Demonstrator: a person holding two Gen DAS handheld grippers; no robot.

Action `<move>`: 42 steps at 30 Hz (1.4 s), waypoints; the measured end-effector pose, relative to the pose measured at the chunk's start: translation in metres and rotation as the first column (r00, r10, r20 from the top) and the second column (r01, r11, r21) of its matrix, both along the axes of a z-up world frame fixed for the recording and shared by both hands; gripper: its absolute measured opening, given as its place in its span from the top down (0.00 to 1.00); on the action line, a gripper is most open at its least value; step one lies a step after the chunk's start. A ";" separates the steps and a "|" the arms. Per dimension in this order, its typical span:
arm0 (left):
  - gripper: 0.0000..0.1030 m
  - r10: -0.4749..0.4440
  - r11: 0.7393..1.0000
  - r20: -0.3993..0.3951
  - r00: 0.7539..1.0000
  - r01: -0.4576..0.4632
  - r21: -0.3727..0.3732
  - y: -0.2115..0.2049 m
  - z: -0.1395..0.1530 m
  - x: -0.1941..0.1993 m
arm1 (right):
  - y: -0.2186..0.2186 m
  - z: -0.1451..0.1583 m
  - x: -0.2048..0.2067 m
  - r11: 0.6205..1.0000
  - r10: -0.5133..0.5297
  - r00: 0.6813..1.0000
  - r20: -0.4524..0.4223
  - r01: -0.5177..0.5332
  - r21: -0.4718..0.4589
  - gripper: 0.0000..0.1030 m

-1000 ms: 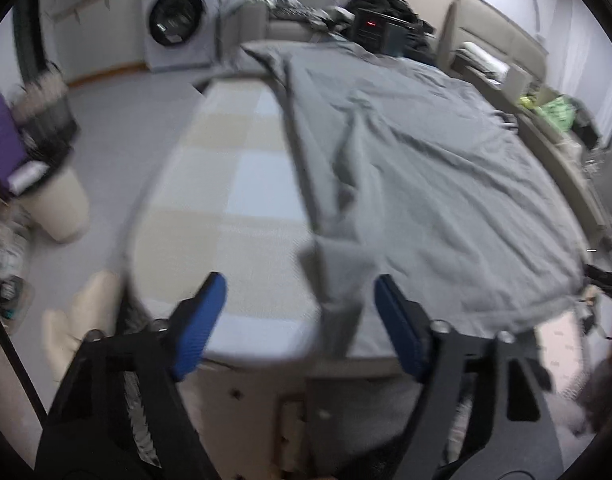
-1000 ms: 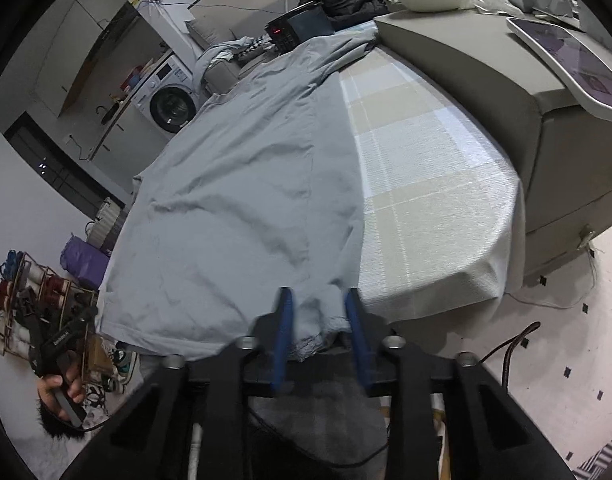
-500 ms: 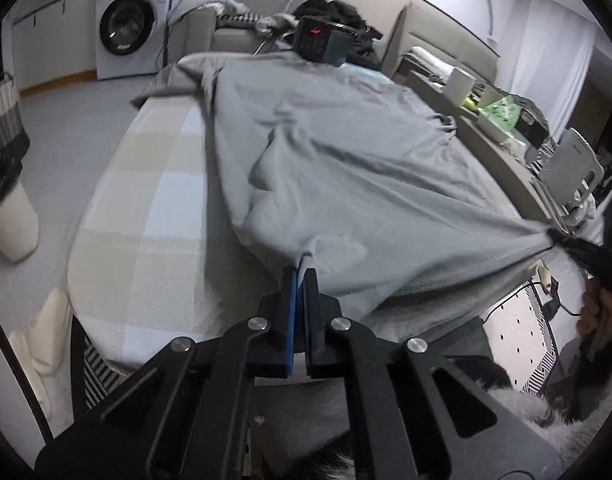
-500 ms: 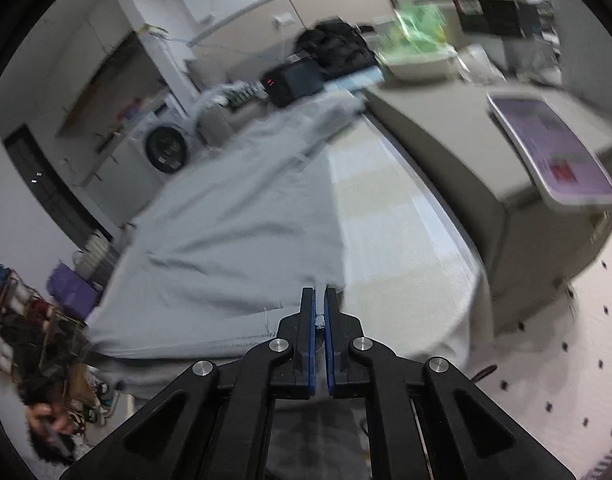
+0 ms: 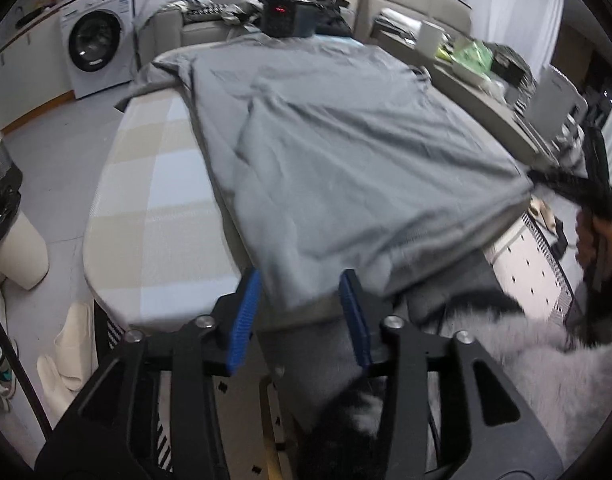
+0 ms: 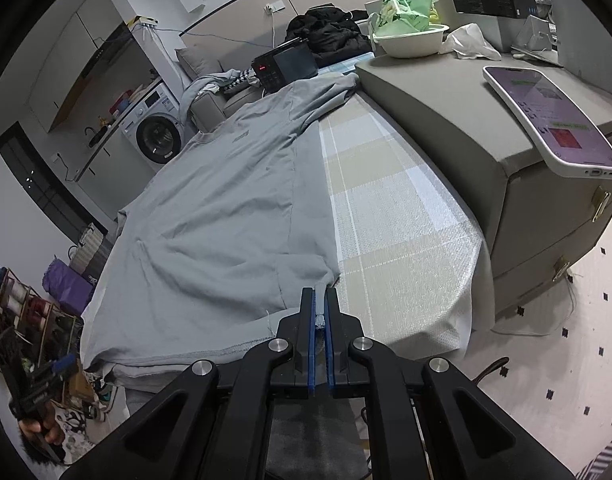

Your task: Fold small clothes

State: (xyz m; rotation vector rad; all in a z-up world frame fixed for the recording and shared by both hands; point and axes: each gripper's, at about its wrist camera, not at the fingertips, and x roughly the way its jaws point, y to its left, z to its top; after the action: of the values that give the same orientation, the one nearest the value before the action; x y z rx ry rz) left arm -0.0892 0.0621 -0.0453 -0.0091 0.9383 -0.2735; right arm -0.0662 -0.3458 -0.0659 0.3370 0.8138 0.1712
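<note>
A grey shirt lies spread flat on the checked board, collar at the far end. My left gripper is at the near hem and its jaws are opening. The hem's left corner lies loose between the blue pads, which do not press on it. My right gripper is shut on the shirt's near right hem corner, at the board's front edge. The left wrist view shows the right gripper pulling that corner taut. The right wrist view shows the left gripper low at the left.
A grey cabinet borders the board's right side, with a phone and a white bowl on top. A black device with a red display stands at the far end. A washing machine and a bin are to the left.
My left gripper shut on the hem, then opened again, leaving the corner lying between its pads. My right gripper closed on the other corner and stays shut. The shirt now lies flatter.
</note>
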 end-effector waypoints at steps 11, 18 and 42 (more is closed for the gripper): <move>0.54 0.130 0.987 -0.024 0.991 -0.132 -0.096 0.005 -0.029 0.024 | 0.005 0.001 0.004 1.000 0.008 1.000 0.011 -0.008 -0.005 0.96; 0.55 0.219 0.952 -0.065 0.973 -0.228 -0.206 0.017 -0.033 0.035 | 0.006 0.000 0.004 1.000 0.003 1.000 0.019 -0.003 0.004 0.96; 0.93 0.307 0.938 0.106 0.946 -0.319 0.131 0.015 -0.013 0.029 | 0.012 0.028 -0.009 1.000 -0.008 0.982 0.191 0.004 0.019 0.97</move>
State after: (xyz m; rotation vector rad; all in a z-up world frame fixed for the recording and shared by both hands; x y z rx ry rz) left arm -0.0600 0.0770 -0.0579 -0.0114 0.8565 0.0914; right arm -0.0757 -0.3337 -0.0375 0.3346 0.6219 0.2022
